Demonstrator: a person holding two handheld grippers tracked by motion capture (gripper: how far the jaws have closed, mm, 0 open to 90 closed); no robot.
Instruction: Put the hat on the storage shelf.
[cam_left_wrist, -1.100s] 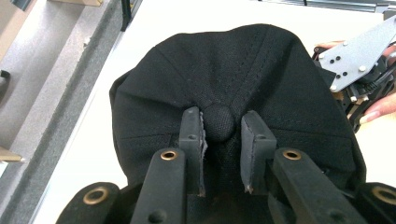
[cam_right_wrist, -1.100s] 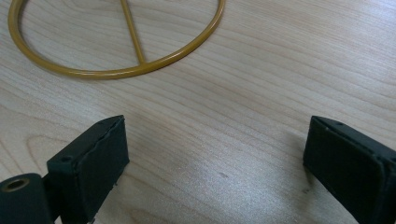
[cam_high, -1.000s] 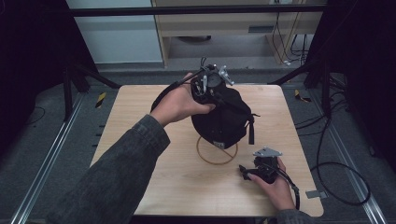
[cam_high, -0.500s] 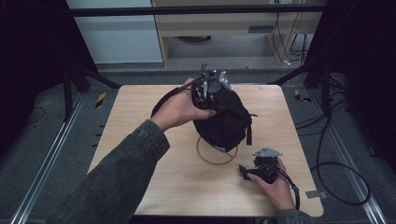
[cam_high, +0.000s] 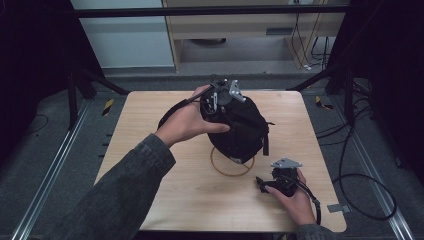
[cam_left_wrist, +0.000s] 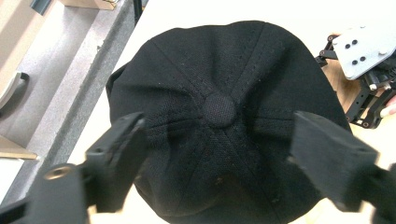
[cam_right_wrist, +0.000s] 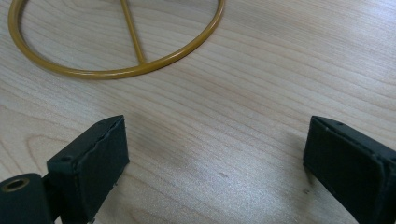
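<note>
We're over the table, wide pale wood, with the black cap perched near its centre, up on a stand whose gold ring lies on the wood just below it, toward six o'clock. In the left gripper view the cap sits crown-up, its top button dead between our jaws. Our left gripper hovers at the cap's twelve o'clock, jaws spread wide, either side of the crown, and we can't tell if the pads touch the fabric. Our right gripper rests low at about four o'clock from the cap, near the table's front edge, jaws apart and empty, the ring lying just ahead of them. We judge we're at the grasp: next we need to close the left jaws on the crown and lift straight up, clear of the stand.
</note>
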